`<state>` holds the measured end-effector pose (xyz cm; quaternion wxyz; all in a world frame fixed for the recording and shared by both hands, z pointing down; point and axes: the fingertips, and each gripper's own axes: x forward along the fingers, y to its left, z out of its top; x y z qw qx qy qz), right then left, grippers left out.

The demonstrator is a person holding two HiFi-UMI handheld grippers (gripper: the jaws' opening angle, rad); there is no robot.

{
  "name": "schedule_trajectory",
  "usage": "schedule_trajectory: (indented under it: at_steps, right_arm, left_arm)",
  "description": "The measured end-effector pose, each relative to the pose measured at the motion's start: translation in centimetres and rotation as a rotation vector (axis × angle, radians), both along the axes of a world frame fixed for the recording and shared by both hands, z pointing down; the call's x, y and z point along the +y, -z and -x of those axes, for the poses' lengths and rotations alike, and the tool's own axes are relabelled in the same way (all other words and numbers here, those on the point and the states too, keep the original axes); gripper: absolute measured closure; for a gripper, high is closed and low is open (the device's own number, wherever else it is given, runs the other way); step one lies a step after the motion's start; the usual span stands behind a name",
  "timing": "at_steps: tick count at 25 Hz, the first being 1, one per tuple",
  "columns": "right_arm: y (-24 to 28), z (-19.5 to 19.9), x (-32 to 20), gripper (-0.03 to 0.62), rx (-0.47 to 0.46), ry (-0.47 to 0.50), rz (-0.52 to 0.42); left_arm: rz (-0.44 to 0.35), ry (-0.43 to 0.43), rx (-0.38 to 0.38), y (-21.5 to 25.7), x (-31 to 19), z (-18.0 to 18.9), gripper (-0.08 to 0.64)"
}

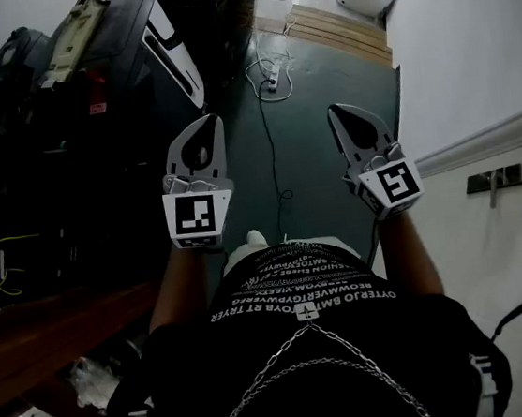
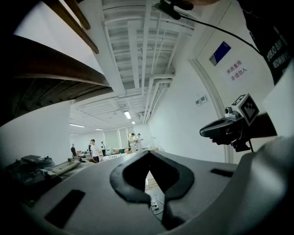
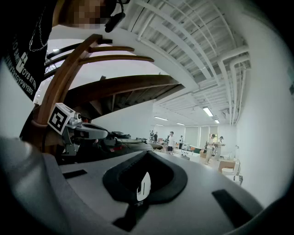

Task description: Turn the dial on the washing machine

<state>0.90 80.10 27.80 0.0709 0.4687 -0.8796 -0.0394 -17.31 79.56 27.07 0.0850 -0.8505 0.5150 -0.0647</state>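
L gripper (image 1: 210, 122): jaws together, only thin slit btwn pads, nothing held. R gripper (image 1: 336, 110): jaws fully closed, empty. Both level, side by side, apart, in air over dark green floor (image 1: 316, 158), touching nothing. Washer dial: can't tell where, no view shows it. Room: open floor strip ahead; white wall (image 1: 469, 55) close on R; black cases (image 1: 85, 83) stacked along L; power strip (image 1: 271, 84) w/ cable (image 1: 270, 154) on floor ahead btwn grippers; wood planks (image 1: 333, 26) beyond.
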Motion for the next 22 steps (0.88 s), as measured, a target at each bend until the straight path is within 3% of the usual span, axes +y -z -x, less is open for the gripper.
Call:
schedule_trajectory:
  at_steps: [4,9,16,22]
  right_arm:
    - [0.0,2.4,-1.2,0.595,-0.029,0.007,-0.009]
    - [-0.3,2.5,-2.4,0.595,-0.046,-0.023,-0.014]
    - [-0.7,-0.2,-6.4,0.595,-0.096,-0.055,-0.007]
    - [-1.9,-2.8,-12.6,0.595,-0.099,-0.010,0.007]
  left_arm:
    - [0.014,-0.012,0.015,-0.4,-1.3,2.3,0.554]
    - [0.046,-0.029,0.034,-1.7,-3.3,3.9,0.554]
    - [0.052,-0.091,0.043,-1.4,-7.9,1.0,0.554]
    - [0.051,-0.020,0.038,-1.4,-13.9,-0.6,0.554]
